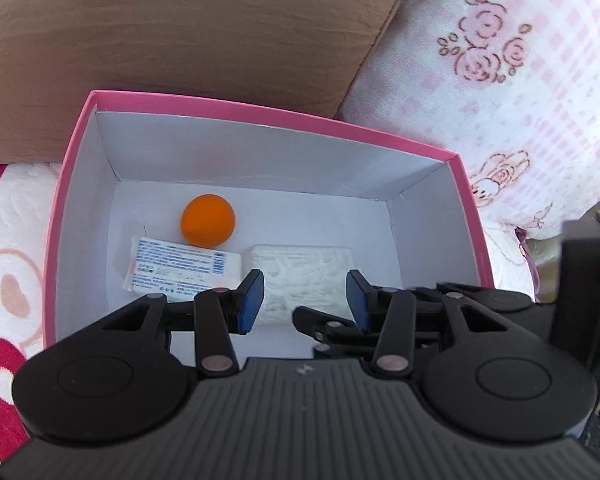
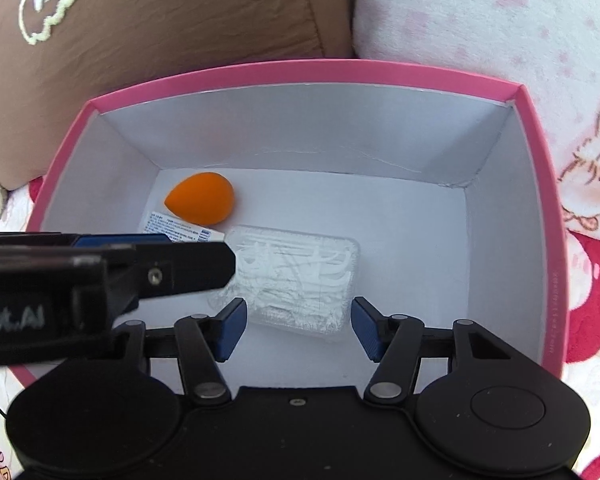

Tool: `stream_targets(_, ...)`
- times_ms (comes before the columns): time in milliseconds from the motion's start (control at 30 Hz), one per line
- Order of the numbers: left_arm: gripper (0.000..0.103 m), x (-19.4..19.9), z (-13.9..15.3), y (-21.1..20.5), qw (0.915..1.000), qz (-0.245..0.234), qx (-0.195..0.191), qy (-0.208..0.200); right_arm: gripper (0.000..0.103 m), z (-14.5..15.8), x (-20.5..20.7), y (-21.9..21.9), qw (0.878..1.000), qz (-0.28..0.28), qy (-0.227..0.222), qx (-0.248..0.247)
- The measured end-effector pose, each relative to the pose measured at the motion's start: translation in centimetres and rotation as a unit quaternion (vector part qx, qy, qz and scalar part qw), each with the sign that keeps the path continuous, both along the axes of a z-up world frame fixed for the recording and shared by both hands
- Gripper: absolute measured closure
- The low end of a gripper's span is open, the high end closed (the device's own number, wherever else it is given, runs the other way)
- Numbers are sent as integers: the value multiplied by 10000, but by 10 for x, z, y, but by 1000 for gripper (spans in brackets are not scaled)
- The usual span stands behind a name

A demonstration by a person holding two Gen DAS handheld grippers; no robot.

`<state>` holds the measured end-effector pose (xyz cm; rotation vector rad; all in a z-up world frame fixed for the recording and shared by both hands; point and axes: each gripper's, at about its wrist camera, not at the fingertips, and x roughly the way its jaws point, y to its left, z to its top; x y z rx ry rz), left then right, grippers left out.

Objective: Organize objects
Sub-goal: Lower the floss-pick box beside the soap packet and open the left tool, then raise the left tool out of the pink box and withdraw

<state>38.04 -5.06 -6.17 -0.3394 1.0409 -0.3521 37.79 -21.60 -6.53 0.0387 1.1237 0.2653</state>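
Inside the pink box (image 2: 540,216), on its white floor, lie three things. A clear plastic case of white floss picks (image 2: 300,276) sits near the middle of the box floor. Toward the box's left wall from that case lies a small white packet with blue print (image 1: 180,270), and just behind the packet, nearer the box's far wall, rests an orange teardrop-shaped sponge (image 2: 200,198), seemingly touching the packet's edge.

Over the near part of the box, the right gripper (image 2: 298,328) hangs with its blue-padded fingers spread wide, the near end of the floss case showing between them; nothing is pinched. The left gripper (image 1: 305,296) is likewise spread and empty, its blue pads apart above the case's near edge as its own camera sees it (image 1: 300,280). From the right wrist view the left gripper's black body (image 2: 100,276) reaches across the box's left side, hiding most of the packet (image 2: 180,226).

Behind the box's far wall leans a brown cushion (image 1: 180,40), and beside that a pink-checked fabric with rose and rabbit drawings (image 1: 520,80). Under the box lies a white and red plush blanket (image 1: 8,280).
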Motion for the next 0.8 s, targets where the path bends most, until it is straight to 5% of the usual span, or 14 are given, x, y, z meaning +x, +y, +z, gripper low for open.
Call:
stream_targets(433, 59, -39, 34, 18, 9996, -135, 156, -198, 38, 36, -45, -2, 9967, 397, -695, -99)
stream_targets(800, 58, -87, 88, 31, 9978, -276, 390, -459, 36, 96, -97, 2, 9942, 367, -1003, -82)
